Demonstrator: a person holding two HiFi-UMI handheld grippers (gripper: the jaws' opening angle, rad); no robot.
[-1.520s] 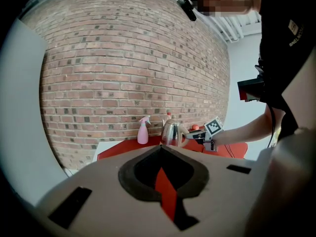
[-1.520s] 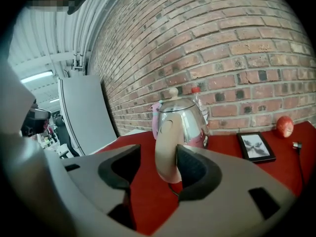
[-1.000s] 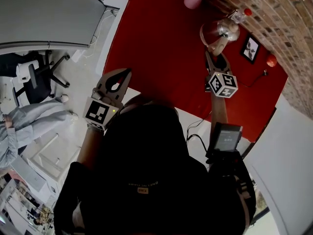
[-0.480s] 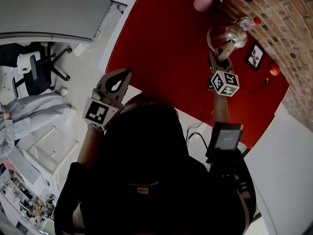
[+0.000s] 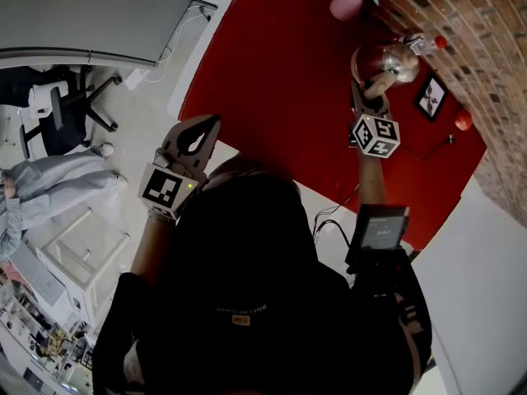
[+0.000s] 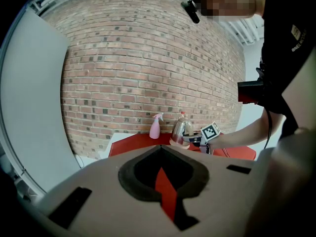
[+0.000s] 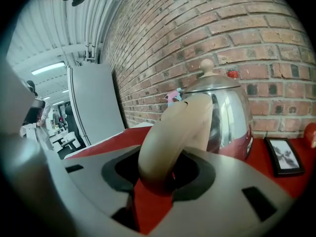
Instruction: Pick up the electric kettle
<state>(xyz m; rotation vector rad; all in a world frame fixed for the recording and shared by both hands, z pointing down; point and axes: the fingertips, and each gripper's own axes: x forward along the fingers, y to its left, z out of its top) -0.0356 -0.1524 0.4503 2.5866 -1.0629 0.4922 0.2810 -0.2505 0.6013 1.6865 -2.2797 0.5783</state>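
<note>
Right gripper view gives us the closest look at the electric kettle (image 7: 229, 120): a polished metal body with a knobbed lid and a thick cream loop handle (image 7: 170, 132). It stands on the red tabletop (image 5: 272, 72) at the far edge, against the brick wall (image 7: 256, 38), between a pink spray bottle (image 5: 346, 1) and a small framed picture (image 5: 430, 95). We judge the shell stiff and too slick to clamp, so the handle is the only sensible place to hold it. A grip high on the arch should let the body hang below rather than swing. How heavy it is depends on any water inside, which we cannot see. A full kettle would pull hard on the grip, and we cannot tell how firmly the lid is seated, so we would lift it level and slowly. The right gripper (image 5: 370, 99) has just been closing its jaws, and the handle sits between them. They now stand part-way closed around it, and the dark pads seem to bear on both sides of the loop. We read that as a hold taken, though the kettle is not yet lifted. The left gripper (image 5: 212, 123) is held well apart from the kettle, short of the tabletop's near edge, with its jaws drawn together on nothing.
</note>
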